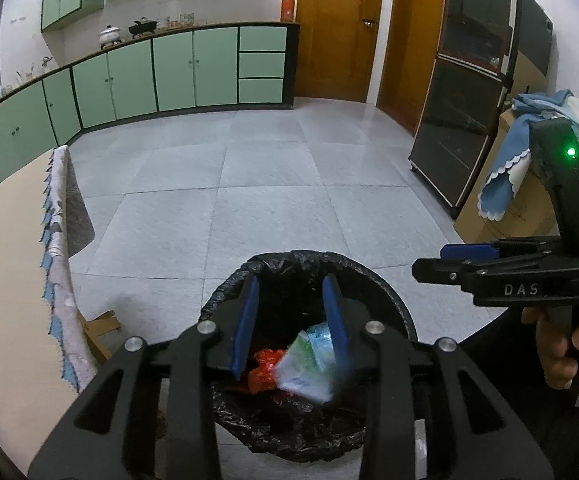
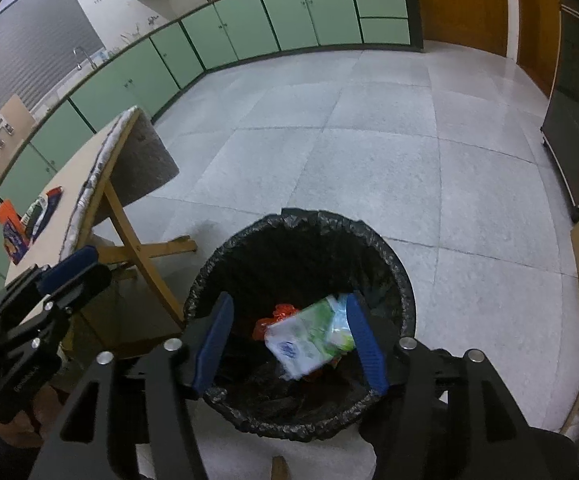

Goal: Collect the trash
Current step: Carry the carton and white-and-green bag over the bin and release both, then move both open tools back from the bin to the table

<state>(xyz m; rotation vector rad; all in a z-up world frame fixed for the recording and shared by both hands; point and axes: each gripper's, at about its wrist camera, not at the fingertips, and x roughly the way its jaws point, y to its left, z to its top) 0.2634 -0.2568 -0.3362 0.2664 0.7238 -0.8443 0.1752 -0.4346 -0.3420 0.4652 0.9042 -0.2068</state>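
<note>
Both jaws open, empty, over bin (image 2: 301, 320) | green-white packet (image 2: 309, 336) drops in | hold centred, then fetch desk (image 1: 9, 280) wrappers (image 2: 13, 236)

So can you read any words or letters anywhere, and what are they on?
"DAS": white letters on the side of the right claw, seen from the left wrist.
White-and-green packet in the bin: blue logo, too blurred to read.
Left claw: small side print, unreadable.
Packets on the table: too small.

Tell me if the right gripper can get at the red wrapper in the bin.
Probably not directly: the right gripper is open above the bin, but the green-white packet lies over most of the red wrapper.
</note>
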